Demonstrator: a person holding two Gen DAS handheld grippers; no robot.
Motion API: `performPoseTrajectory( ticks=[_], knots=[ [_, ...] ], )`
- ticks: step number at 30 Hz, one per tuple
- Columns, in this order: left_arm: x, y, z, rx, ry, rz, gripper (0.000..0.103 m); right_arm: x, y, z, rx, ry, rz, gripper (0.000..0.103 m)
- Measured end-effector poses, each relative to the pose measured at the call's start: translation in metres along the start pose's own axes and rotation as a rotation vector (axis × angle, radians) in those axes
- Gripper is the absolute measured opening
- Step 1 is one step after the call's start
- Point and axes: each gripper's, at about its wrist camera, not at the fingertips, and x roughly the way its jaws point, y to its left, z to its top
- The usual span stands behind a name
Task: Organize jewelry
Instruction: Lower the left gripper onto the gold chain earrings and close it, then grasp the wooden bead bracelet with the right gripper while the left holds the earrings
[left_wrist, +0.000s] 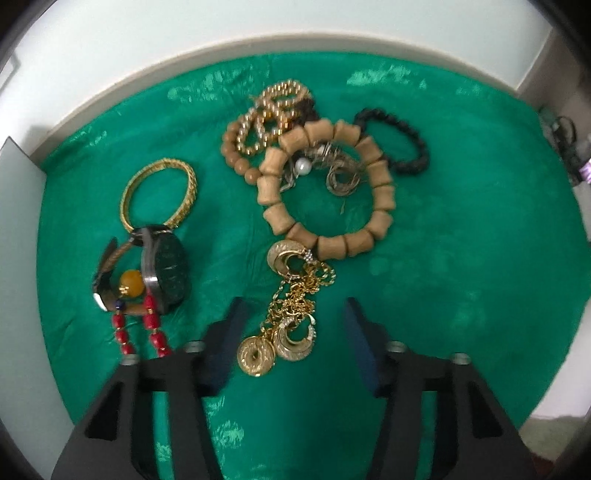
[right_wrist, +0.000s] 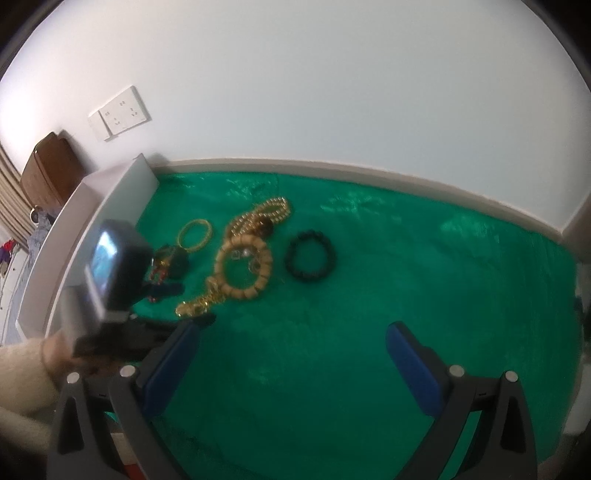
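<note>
A pile of jewelry lies on a green cloth (left_wrist: 461, 277). A gold chain with round pendants (left_wrist: 295, 306) runs between the fingers of my left gripper (left_wrist: 293, 332), which stands open around it, pads apart from it. Behind it sit a wooden bead bracelet (left_wrist: 325, 192), gold bead strands (left_wrist: 273, 110), a black bead bracelet (left_wrist: 399, 144) and a gold bangle (left_wrist: 159, 195). At the left lies a dark green stone pendant with red beads (left_wrist: 166, 266). My right gripper (right_wrist: 291, 354) hovers open over bare cloth, short of the black bead bracelet (right_wrist: 310, 258).
A white raised rim (right_wrist: 332, 166) and a white wall border the cloth at the back. A white upright panel (left_wrist: 18, 206) closes the left side. The left hand-held device (right_wrist: 110, 266) and a cream sleeve (right_wrist: 22, 369) fill the lower left of the right wrist view.
</note>
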Motion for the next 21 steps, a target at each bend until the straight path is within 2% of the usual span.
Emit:
performPoseTrajectory(
  ticks=[1, 2, 3, 4, 8, 11, 17, 21],
  knots=[
    [-0.001, -0.003, 0.0, 0.006, -0.018, 0.018, 0.035, 0.0, -0.003, -0.002, 0.011, 0.005, -0.003, 0.103],
    [-0.001, -0.005, -0.001, 0.006, -0.025, 0.015, 0.03, -0.001, -0.006, -0.003, 0.019, 0.008, -0.006, 0.103],
    [-0.002, -0.007, 0.0, -0.002, -0.026, 0.017, 0.012, -0.001, -0.008, -0.003, 0.024, 0.009, -0.008, 0.103],
    [-0.002, -0.008, 0.0, -0.012, -0.024, 0.019, 0.007, -0.002, -0.01, -0.002, 0.029, 0.008, -0.012, 0.103],
    [-0.002, -0.001, 0.004, -0.071, -0.026, -0.018, 0.004, -0.003, -0.017, 0.005, 0.03, -0.004, -0.023, 0.103],
    [-0.021, 0.016, 0.001, -0.11, -0.053, -0.062, 0.004, 0.005, -0.022, 0.013, 0.004, -0.016, -0.023, 0.103],
    [-0.064, 0.028, -0.01, -0.163, -0.109, -0.07, 0.004, 0.058, -0.027, 0.023, -0.028, 0.057, -0.017, 0.103],
    [-0.089, 0.033, -0.017, -0.198, -0.135, -0.062, 0.004, 0.089, -0.004, 0.035, -0.07, 0.074, 0.036, 0.101]
  ],
)
